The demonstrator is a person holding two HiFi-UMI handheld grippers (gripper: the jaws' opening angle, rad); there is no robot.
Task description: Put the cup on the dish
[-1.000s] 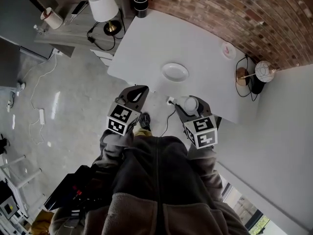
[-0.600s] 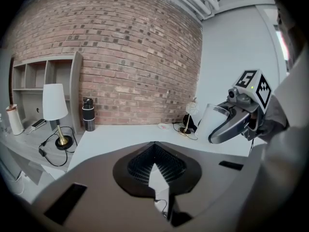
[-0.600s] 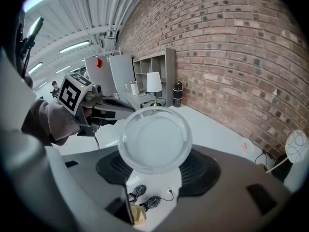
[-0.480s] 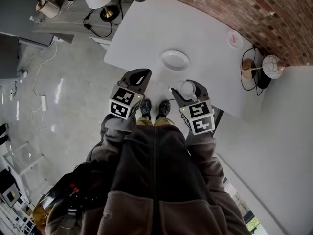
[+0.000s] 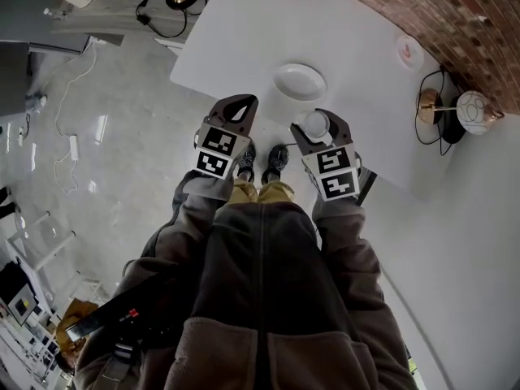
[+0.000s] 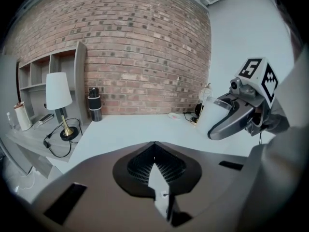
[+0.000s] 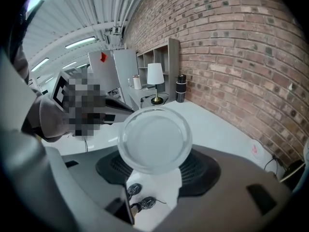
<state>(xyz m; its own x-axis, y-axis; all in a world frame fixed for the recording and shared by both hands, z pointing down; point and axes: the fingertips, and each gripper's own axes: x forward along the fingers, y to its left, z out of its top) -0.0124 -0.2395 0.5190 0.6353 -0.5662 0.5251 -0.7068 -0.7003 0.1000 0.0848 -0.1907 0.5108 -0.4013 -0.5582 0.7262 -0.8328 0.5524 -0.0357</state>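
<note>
The right tongs (image 5: 317, 117) are closed on a clear plastic cup (image 7: 154, 138), with a jaw pressed against each side and spread wide to take its width. The right gripper view looks into the cup's round mouth, and nothing is in it. The cup is held off the white counter (image 5: 244, 31), above the strip nearest the person. It is just short of the dish (image 5: 300, 81) and not touching it.

The dish is a shallow white oval, empty, lying flat on the counter near that same edge.

The left tongs (image 5: 239, 106) hang beside the right ones, over the counter's edge. Their jaw tips meet and nothing is between them.

Far back by the brick wall stands a dark cylindrical flask (image 6: 95, 104), with a white-shaded lamp (image 6: 59, 92) on the lower grey shelf beside it. Whether the flask holds anything cannot be seen.
</note>
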